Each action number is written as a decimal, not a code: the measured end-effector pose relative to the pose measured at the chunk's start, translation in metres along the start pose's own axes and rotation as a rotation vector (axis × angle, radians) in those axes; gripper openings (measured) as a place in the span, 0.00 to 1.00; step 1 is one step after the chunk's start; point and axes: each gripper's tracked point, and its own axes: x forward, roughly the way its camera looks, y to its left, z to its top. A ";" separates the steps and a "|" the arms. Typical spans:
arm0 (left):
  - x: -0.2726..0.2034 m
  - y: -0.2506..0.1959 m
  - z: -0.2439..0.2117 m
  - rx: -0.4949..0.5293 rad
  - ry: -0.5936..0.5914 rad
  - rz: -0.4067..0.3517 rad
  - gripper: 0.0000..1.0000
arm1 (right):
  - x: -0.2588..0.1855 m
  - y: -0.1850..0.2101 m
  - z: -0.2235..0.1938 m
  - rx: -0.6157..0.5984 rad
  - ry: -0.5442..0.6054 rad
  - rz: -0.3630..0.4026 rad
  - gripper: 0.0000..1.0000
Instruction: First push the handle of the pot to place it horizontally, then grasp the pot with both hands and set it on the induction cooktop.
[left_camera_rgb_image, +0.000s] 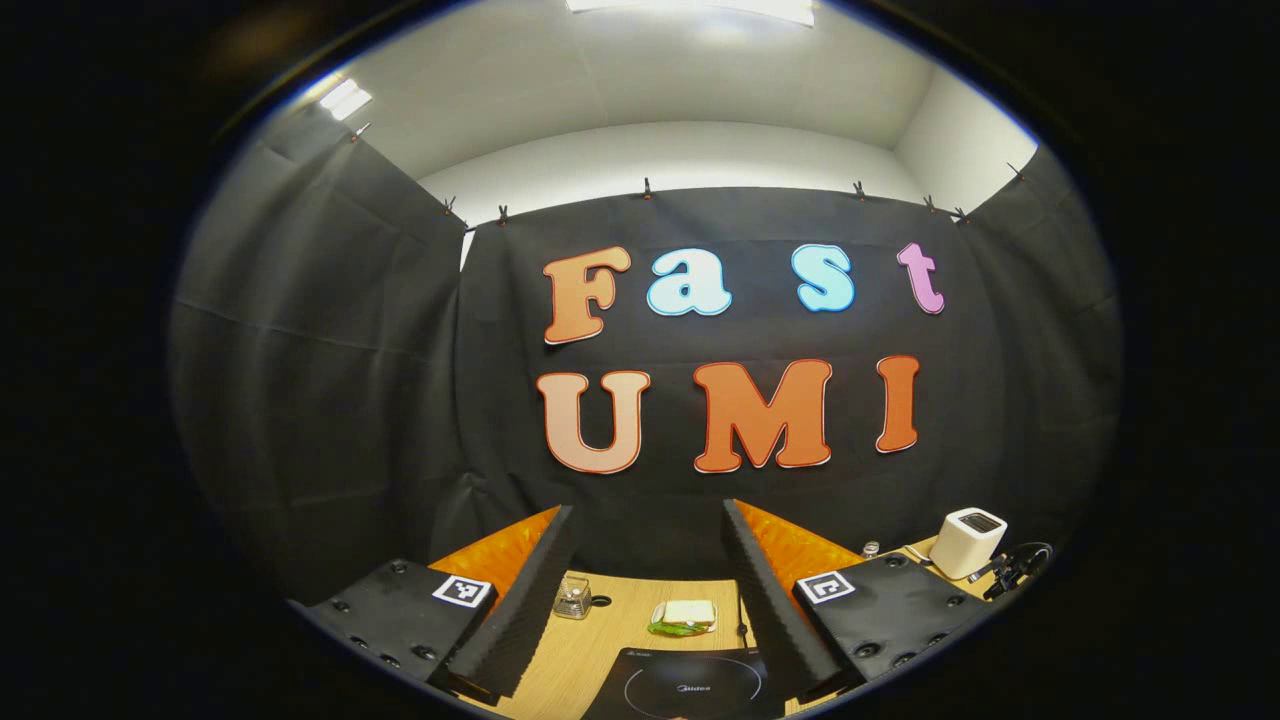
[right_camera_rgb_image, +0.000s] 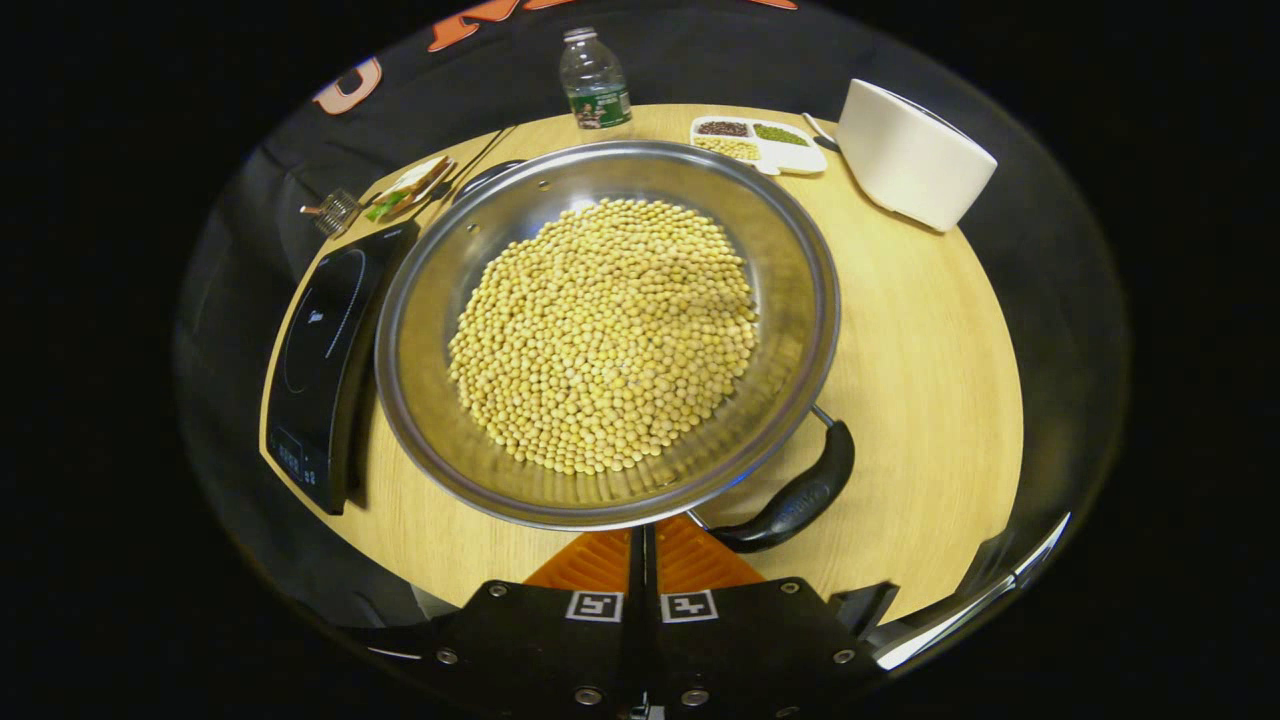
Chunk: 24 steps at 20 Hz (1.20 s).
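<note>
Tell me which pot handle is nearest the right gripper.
The black loop handle on the steel pot, right of the right gripper; the other black handle sits across the soybeans, at the far rim.

Pot (right_camera_rgb_image: 605, 330) hard against cooktop (right_camera_rgb_image: 325, 360)

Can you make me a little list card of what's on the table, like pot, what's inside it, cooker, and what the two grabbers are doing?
pot: wide metal pot on the wooden table, beside the cooker, not on it
inside: lots of small yellow beans
handle: dark handle at the near rim
cooker: black induction cooktop, to the left in the right gripper view, nothing on it
left gripper: jaws wide open, held up, facing the booth wall
right gripper: jaws closed together, just before the pot's rim
others: bottle, white container, divided tray, sandwich
</note>
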 end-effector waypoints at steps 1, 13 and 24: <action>0.000 -0.002 0.000 0.000 0.000 -0.001 0.98 | 0.001 -0.006 0.004 0.011 -0.001 -0.007 0.00; 0.004 0.001 0.001 0.011 0.001 0.015 0.93 | 0.015 -0.072 0.047 0.058 -0.020 -0.142 0.00; -0.006 -0.001 0.003 0.016 0.004 0.018 0.92 | 0.015 -0.108 0.087 0.110 -0.065 -0.186 0.00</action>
